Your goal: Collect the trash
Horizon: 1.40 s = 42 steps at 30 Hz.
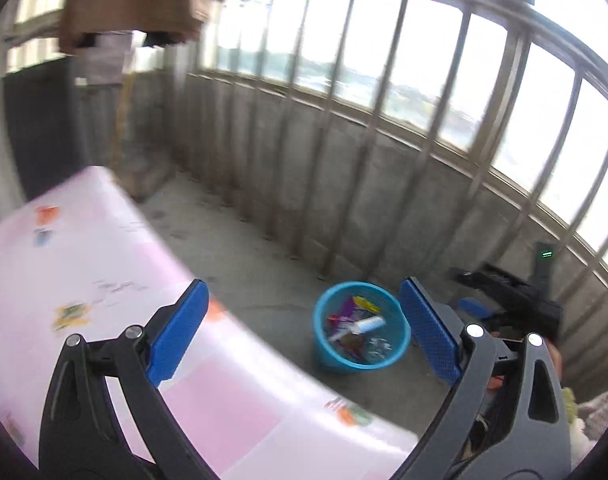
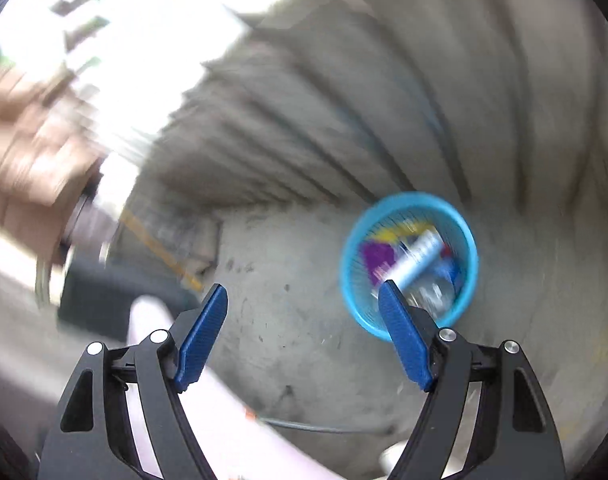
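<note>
Nearest in, left gripper (image 1: 304,332) spread wide, blue ribbed pads (image 1: 179,332) bare, nothing between. Same for right gripper (image 2: 304,334): fingers well apart, empty, poised above bare concrete. Also glimpsed from the left wrist camera, low at the right edge.

Just under the left fingers, pink plastic-covered table (image 1: 103,264), scattered with a few small coloured scraps (image 1: 69,316), too blurred to name. Probably light and flimsy; best pinched flat across the middle, gently, or likely to slide on that slick cover.

Beyond the table edge, down on the floor, round blue plastic mesh basket (image 1: 362,326) already holding trash: a white tube-like bottle (image 2: 418,258), purple wrapper (image 2: 378,258), yellow scrap (image 1: 366,303), crinkly clear plastic. All lightweight, crushable stuff. Basket itself thin-walled, springy; rim the natural grab point.

Farthest off, concrete parapet and metal railing (image 1: 404,60), bright daylight behind.
</note>
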Each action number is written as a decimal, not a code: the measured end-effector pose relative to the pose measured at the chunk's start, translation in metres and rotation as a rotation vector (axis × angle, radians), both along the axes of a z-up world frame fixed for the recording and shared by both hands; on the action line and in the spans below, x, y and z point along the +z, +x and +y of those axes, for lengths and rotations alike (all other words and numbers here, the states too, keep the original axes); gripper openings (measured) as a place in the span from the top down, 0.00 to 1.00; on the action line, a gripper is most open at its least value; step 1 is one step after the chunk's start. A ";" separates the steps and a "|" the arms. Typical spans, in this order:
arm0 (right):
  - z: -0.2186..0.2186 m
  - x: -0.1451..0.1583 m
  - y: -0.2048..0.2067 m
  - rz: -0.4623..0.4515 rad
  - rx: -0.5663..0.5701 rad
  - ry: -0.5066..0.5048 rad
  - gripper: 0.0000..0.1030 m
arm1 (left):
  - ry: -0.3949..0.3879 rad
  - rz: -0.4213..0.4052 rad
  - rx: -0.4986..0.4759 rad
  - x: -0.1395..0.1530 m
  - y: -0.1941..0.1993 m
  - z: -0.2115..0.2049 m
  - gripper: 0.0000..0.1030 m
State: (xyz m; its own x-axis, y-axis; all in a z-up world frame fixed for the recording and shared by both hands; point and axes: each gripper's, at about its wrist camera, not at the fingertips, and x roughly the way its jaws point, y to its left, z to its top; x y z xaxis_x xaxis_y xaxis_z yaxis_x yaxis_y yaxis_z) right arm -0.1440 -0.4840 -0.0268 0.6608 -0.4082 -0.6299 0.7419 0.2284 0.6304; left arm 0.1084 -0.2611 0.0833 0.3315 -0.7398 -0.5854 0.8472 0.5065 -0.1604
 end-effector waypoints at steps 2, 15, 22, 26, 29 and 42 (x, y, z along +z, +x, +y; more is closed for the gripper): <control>0.032 0.039 0.014 0.038 0.124 -0.157 0.20 | 0.001 -0.058 0.127 0.011 -0.009 0.039 0.09; 0.225 0.094 0.074 0.235 0.790 -0.541 0.06 | 0.182 -0.177 0.841 -0.012 -0.082 0.210 0.09; 0.267 0.075 0.078 0.405 0.855 -0.592 0.06 | 0.278 0.073 0.863 -0.066 -0.101 0.225 0.09; 0.269 0.065 0.081 0.476 0.830 -0.567 0.06 | 0.321 0.077 0.851 -0.073 -0.099 0.219 0.09; 0.263 0.057 0.080 0.520 0.791 -0.547 0.06 | 0.332 0.076 0.857 -0.074 -0.097 0.217 0.09; 0.251 0.042 0.076 0.576 0.736 -0.553 0.06 | 0.366 0.073 0.856 -0.078 -0.087 0.207 0.09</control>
